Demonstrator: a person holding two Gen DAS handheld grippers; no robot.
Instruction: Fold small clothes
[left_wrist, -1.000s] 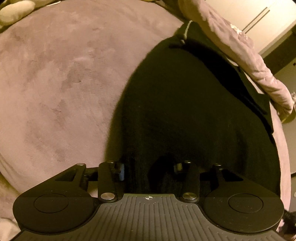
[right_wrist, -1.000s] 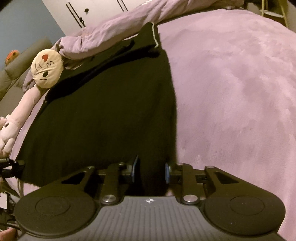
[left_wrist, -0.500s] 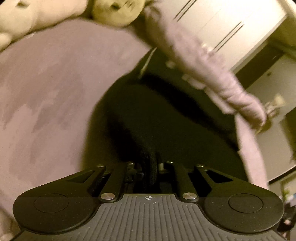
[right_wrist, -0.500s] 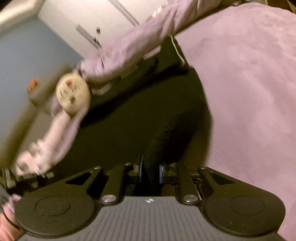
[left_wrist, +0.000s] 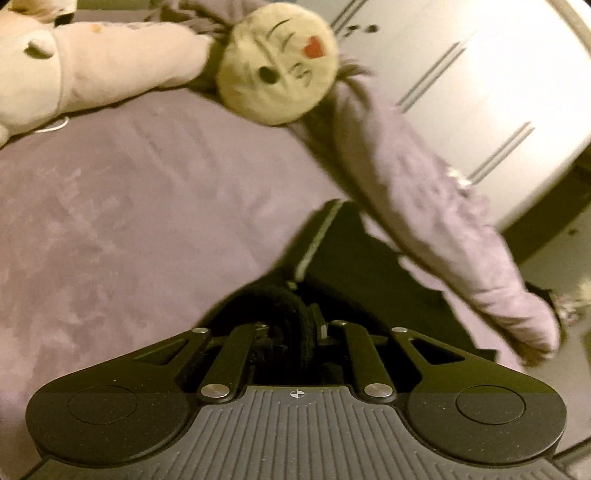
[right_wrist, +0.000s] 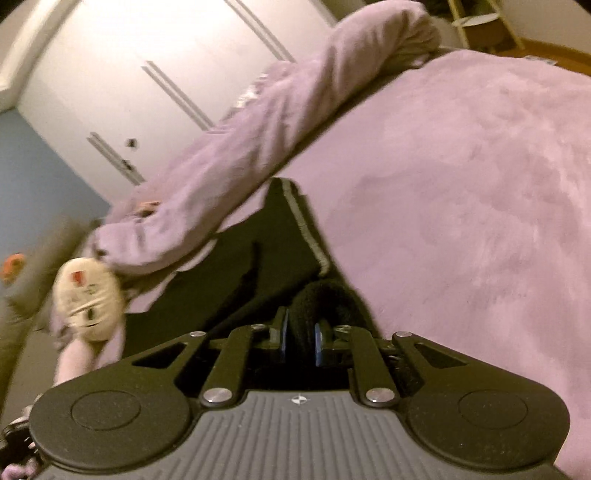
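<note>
A fold of a black garment (left_wrist: 291, 317) is pinched between the fingers of the left tool (left_wrist: 293, 332), the thick dark cloth bunched into a roll right at the fingertips. In the right wrist view, the right tool (right_wrist: 300, 338) is likewise clamped on a bunched edge of the same black garment (right_wrist: 258, 266), the cloth gripped between its two blue-faced pads (right_wrist: 283, 334). The rest of the garment is spread flat on a bed covered by a purple plush blanket (left_wrist: 129, 221), and it reaches away from both tools toward the far edge of the bed. A pale stripe (left_wrist: 314, 240) is seen along one border of the garment, running away from the left tool; the same stripe (right_wrist: 306, 229) is seen in the right wrist view running away from the right tool.

Along the far edge of the bed a rolled purple quilt (left_wrist: 424, 206) is laid, and the far end of the garment lies just beside it, its edge hidden under the roll. A soft doll with a round cream face (left_wrist: 277, 70) and pale pink limbs is rested on the blanket near the far edge, touching the quilt. White wardrobe doors (right_wrist: 147, 92) with long thin handles stand beyond the bed. Both views are somewhat blurred.
</note>
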